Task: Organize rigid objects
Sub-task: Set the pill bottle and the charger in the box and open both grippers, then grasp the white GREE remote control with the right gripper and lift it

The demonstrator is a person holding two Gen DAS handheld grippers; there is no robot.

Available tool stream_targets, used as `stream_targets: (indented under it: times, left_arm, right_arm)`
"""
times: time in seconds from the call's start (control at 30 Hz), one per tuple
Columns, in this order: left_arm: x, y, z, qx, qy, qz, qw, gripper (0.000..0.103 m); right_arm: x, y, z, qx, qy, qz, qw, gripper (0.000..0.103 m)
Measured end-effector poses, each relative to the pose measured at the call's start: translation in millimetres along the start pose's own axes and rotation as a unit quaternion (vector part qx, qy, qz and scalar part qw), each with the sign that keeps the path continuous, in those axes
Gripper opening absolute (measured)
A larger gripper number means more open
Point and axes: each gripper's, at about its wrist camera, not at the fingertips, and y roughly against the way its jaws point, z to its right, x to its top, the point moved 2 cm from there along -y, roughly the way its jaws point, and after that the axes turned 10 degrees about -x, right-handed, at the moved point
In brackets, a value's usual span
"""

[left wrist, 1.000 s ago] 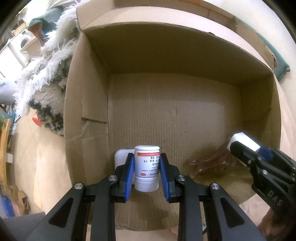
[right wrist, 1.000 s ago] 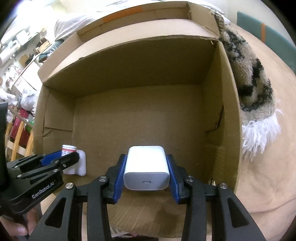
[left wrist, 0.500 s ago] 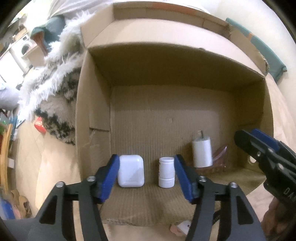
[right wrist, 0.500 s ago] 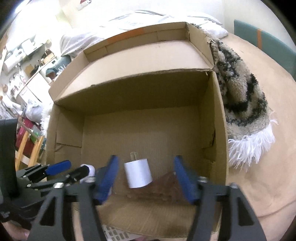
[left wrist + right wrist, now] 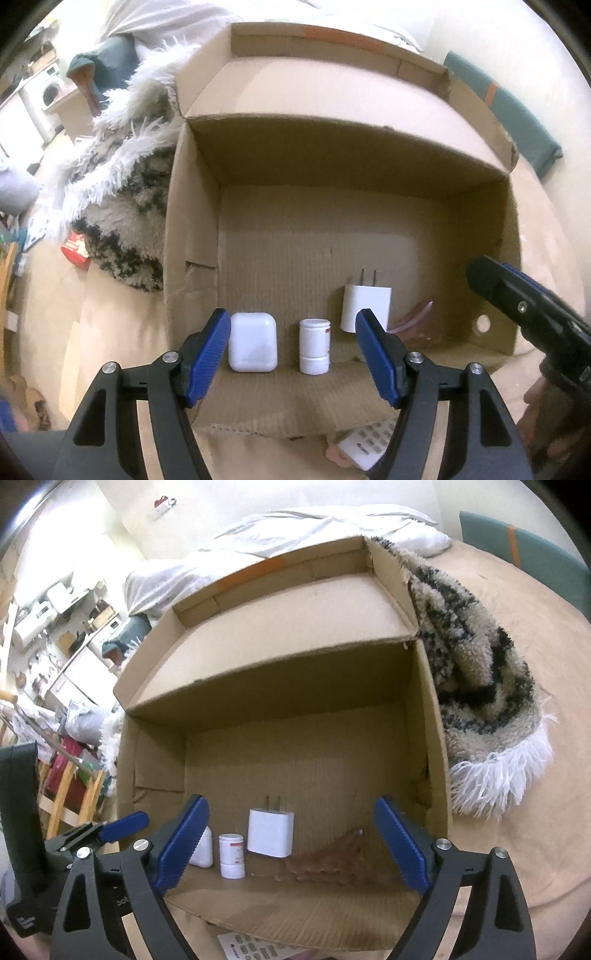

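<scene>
Both grippers have let go and drawn back: the left gripper (image 5: 293, 350) and right gripper (image 5: 291, 845) hang spread and empty before the open brown cardboard box (image 5: 192, 229). Inside, the small white pill bottle (image 5: 314, 346) stands upright, and the white wall charger (image 5: 365, 308) stands on end, prongs up. Placement looks done.

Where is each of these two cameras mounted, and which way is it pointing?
Left wrist: sits on the left gripper, looks into the cardboard box; own open fingers show, the right gripper at the edge.
Right wrist: sits on the right gripper, faces the same box; own open fingers show, left gripper at lower left.
Shared: earbud case, pill bottle, charger.
</scene>
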Motion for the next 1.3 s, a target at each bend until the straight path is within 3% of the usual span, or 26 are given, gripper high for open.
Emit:
stream_targets:
  times: [0.27,0.6,1.3]
  left_arm:
    - [-1.7,38.1,-7.2,0.005,0.001,0.027,0.9996,0.067]
    - [-20.3,56.8,-12.8,0.014,0.008,0.025,0.9995,0.067]
    - [-71.8,70.1,-44.0,0.034,0.033,0.000,0.9989,0.067]
  right_arm:
    - [-1.4,23.4,8.0,0.002,-0.018,0.020,1.000,0.097]
    - [-16.1,51.3,12.0,-0.006,-0.017,0.033,0.999,0.097]
    - [-70.1,69.5,22.9,-0.001,-0.027,-0.015,1.000,0.097]
